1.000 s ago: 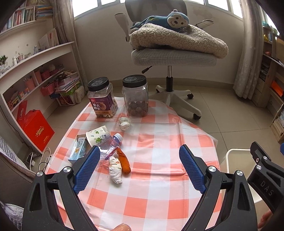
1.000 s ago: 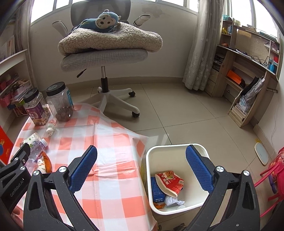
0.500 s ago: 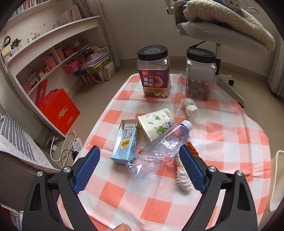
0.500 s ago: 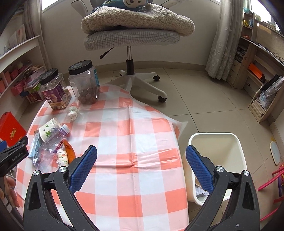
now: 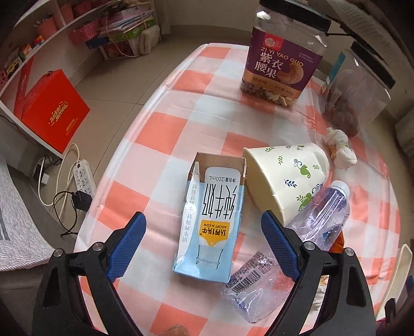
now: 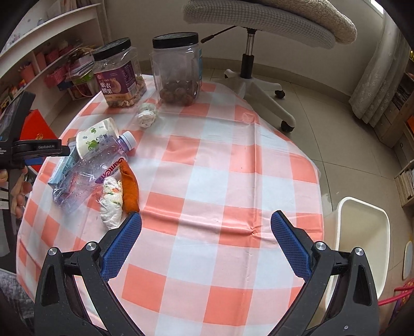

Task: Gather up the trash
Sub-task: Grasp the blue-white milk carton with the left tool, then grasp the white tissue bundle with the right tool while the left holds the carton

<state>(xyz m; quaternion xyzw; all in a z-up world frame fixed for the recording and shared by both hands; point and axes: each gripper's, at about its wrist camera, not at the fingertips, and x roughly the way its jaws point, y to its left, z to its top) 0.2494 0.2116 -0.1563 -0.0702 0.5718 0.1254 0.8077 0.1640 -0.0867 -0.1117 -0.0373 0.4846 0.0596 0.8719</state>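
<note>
We see the left gripper (image 5: 203, 232) poised low over a blue milk carton (image 5: 209, 224), its blue-padded jaws spread wide on either side of the carton and holding nothing. The carton lies flat on the orange-and-white checked tablecloth (image 5: 165, 134) with its opened end pointing away from the camera. Touching the carton's right side is a tipped paper cup (image 5: 287, 178) printed with green leaves, and against the cup rests a crushed clear plastic bottle (image 5: 297, 237) with a white cap, its barcode label turned up. Behind these we note a crumpled white tissue (image 5: 339, 148) near two black-lidded jars: a nut jar (image 5: 282, 54) with a purple label and a clear jar (image 5: 357, 90) of dark round snacks. In the right wrist view, the right gripper (image 6: 205, 243) hangs above a bare stretch of the cloth, jaws likewise wide apart and empty. From here the trash cluster sits at the table's left edge: the bottle (image 6: 95, 168) lies over the carton and cup, with a wadded tissue (image 6: 111, 199) and an orange peel (image 6: 129, 188) just beside it. A second tissue ball (image 6: 147, 115) lies before the jars. A white bin (image 6: 362, 245) stands on the floor beside the table's right edge, its contents hidden from this angle. An office chair (image 6: 258, 23) stands beyond the table.
</note>
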